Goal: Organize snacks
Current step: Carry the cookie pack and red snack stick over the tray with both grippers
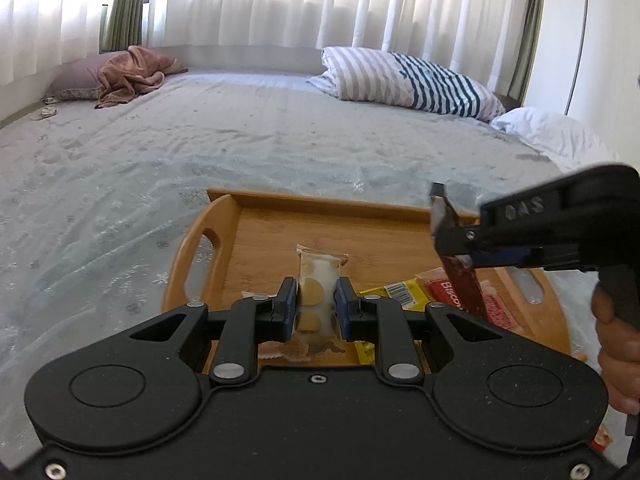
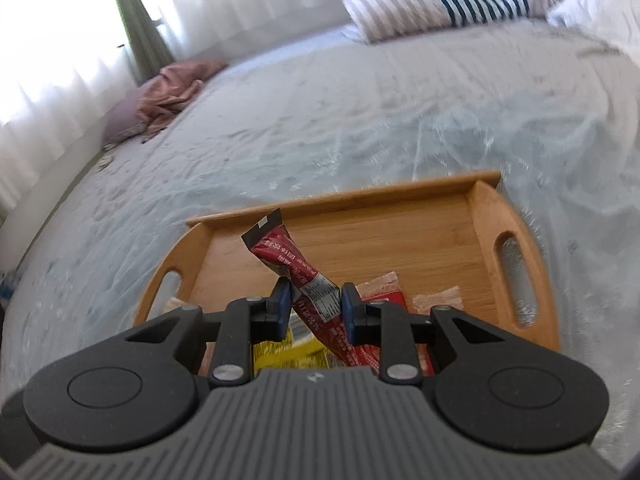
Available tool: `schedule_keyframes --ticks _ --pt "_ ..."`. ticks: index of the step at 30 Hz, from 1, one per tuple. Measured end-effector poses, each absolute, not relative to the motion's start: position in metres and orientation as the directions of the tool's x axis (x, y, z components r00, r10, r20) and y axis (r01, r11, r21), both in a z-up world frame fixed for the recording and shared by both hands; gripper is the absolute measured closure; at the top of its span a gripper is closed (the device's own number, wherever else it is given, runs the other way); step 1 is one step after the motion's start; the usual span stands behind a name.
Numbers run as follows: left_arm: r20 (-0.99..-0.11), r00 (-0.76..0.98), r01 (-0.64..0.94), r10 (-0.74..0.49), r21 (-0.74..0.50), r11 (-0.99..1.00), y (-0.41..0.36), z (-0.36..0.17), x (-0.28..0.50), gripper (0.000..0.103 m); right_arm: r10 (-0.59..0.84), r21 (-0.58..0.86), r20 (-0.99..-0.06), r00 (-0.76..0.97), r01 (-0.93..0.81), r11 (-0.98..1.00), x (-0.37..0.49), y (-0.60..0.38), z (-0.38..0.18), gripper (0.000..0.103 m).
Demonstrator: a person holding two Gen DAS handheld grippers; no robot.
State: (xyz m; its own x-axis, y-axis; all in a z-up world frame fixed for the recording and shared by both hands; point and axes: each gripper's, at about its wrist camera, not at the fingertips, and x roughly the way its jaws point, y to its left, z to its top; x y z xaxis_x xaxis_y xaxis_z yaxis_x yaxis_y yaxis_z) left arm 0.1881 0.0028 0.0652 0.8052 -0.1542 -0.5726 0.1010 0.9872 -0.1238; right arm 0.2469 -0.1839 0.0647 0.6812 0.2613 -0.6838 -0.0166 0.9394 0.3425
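A wooden tray with handle slots lies on the bed. My left gripper is shut on a clear-and-tan biscuit packet, held upright over the tray's near part. My right gripper is shut on a long red stick packet that slants up to the left over the tray. In the left wrist view the right gripper shows at the right, with the red stick packet hanging from it. On the tray lie a yellow packet and a red biscuit packet.
The bed has a grey spread under crinkled clear plastic. A striped pillow and a white pillow lie at the back right, a pink blanket at the back left. A hand holds the right gripper's handle.
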Motion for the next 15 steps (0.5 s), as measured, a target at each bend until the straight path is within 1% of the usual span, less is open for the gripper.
schedule_keyframes --ticks 6,13,15 --pt "-0.589 0.793 0.108 -0.155 -0.115 0.988 -0.007 0.051 0.209 0.083 0.249 0.359 -0.713 0.656 0.036 0.933 0.27 -0.182 0.048 0.074" --pt "-0.617 0.773 0.108 -0.146 -0.099 0.989 -0.013 0.035 0.223 0.083 0.255 0.372 -0.726 0.638 0.053 0.927 0.278 -0.184 0.033 0.075" --pt "-0.622 0.77 0.104 -0.141 -0.095 0.99 -0.014 0.032 0.225 0.083 0.253 0.366 -0.733 0.632 0.052 0.929 0.279 -0.185 0.03 0.086"
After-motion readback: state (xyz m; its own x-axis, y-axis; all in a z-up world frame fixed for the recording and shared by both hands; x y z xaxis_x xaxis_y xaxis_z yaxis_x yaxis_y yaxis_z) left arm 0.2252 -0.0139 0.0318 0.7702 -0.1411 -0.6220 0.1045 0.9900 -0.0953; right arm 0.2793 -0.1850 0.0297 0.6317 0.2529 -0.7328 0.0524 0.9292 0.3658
